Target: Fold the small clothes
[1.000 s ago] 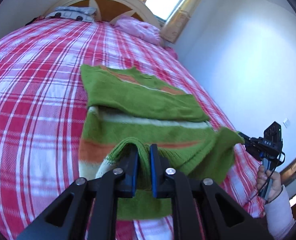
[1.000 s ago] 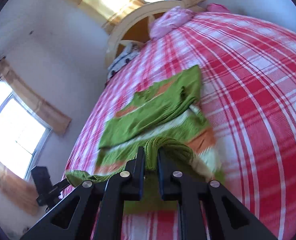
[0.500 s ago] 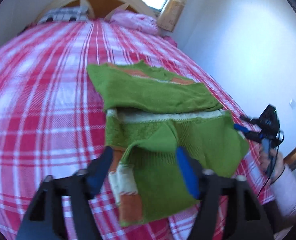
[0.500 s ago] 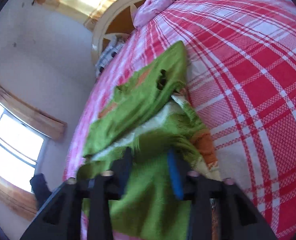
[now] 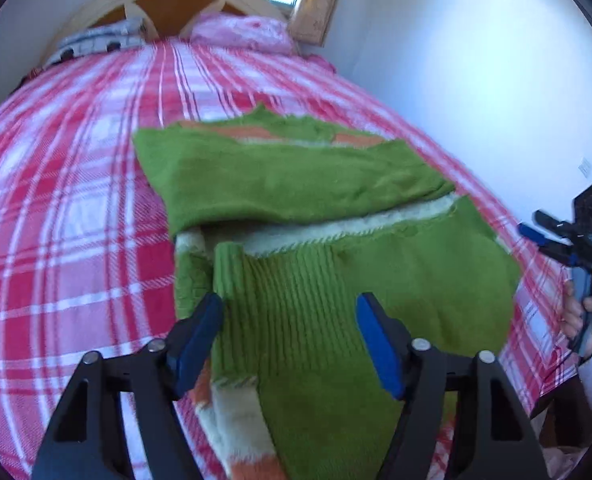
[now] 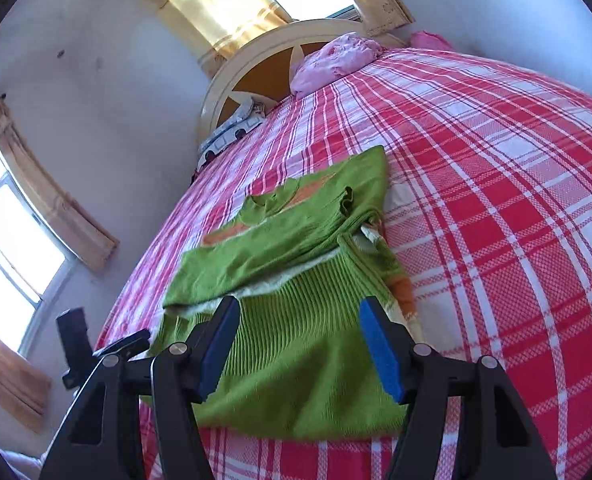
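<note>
Nowhere legible writing on sweater (image 5: 296, 176)

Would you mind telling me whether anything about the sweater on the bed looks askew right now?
Yes. The green sweater is folded unevenly: its ribbed hem is turned up crooked, leaving a white stripe showing, and an orange and white edge sticks out below on one side. Both claws, left and right, are open and hold nothing.

Legible text, labels, brands, numbers, signs: none. Green sweater (image 5: 296, 184) and the plaid bedspread (image 5: 64, 208) beneath it carry woven pattern only, no lettering.
</note>
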`<act>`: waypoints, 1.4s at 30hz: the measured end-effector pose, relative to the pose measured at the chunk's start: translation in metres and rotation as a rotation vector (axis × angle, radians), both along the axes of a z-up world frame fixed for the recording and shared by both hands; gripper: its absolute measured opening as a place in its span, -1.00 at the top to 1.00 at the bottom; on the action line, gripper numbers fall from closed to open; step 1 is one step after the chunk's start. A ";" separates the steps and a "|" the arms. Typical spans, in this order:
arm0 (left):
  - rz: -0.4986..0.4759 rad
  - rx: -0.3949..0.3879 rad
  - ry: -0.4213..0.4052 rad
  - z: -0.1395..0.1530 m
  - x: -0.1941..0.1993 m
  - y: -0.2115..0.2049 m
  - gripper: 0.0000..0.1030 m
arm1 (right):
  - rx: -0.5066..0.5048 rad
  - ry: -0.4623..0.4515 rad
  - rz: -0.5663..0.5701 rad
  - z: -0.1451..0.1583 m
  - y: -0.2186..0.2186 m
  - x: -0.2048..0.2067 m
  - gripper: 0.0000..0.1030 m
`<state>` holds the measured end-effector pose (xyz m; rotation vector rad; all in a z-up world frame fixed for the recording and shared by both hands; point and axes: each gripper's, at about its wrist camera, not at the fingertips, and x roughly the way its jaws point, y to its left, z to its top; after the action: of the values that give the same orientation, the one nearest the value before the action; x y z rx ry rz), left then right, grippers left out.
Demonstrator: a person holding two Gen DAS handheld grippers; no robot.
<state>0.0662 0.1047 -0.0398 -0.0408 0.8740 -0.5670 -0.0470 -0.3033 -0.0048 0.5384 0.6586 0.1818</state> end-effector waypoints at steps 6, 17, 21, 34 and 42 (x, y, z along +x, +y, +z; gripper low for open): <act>0.022 0.066 -0.016 -0.007 -0.002 -0.008 -0.37 | -0.076 -0.004 -0.009 0.002 0.004 -0.010 -0.24; 0.033 -0.041 0.059 -0.010 -0.002 -0.002 0.45 | -0.284 0.015 0.033 0.004 0.016 0.015 -0.24; 0.045 -0.083 0.089 -0.013 0.002 0.006 0.51 | -0.393 0.037 0.073 -0.007 0.027 0.046 -0.24; 0.053 -0.105 0.099 -0.016 0.010 -0.004 0.32 | -0.542 0.126 0.098 -0.035 0.046 0.075 0.79; 0.104 -0.156 0.063 -0.009 -0.009 0.005 0.77 | -0.512 0.049 0.039 -0.007 0.045 0.042 0.88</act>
<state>0.0574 0.1102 -0.0487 -0.2454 0.8823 -0.5381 -0.0055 -0.2586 -0.0117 0.0378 0.7316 0.0323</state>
